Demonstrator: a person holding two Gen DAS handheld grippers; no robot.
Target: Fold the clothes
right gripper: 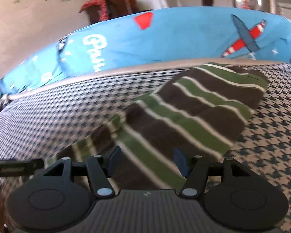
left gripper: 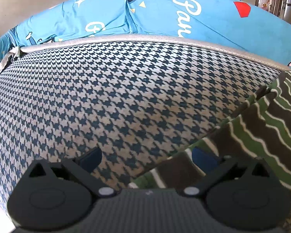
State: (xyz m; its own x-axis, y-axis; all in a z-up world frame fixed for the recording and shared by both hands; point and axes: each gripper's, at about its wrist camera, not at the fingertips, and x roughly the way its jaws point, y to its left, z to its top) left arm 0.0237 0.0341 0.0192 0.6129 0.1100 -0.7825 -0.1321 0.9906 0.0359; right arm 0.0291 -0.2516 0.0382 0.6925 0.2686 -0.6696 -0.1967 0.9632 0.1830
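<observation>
The striped green-and-brown garment (right gripper: 194, 106) lies on the houndstooth cushion (right gripper: 271, 136), long axis slanting from the right tongs (right gripper: 145, 161) up toward the cushion's silver piping (right gripper: 126, 69). Both tongs, the left tongs (left gripper: 147, 159) too, stand spread, pinching nothing, the garment beneath them.

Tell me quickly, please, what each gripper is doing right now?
Left gripper: open, holding nothing.
Right gripper: open, astride the green-and-brown striped knit garment, not gripping.

Both the left hand-held gripper (left gripper: 145, 162) and right hand-held gripper (right gripper: 146, 160) point downward, jaws apart.
</observation>
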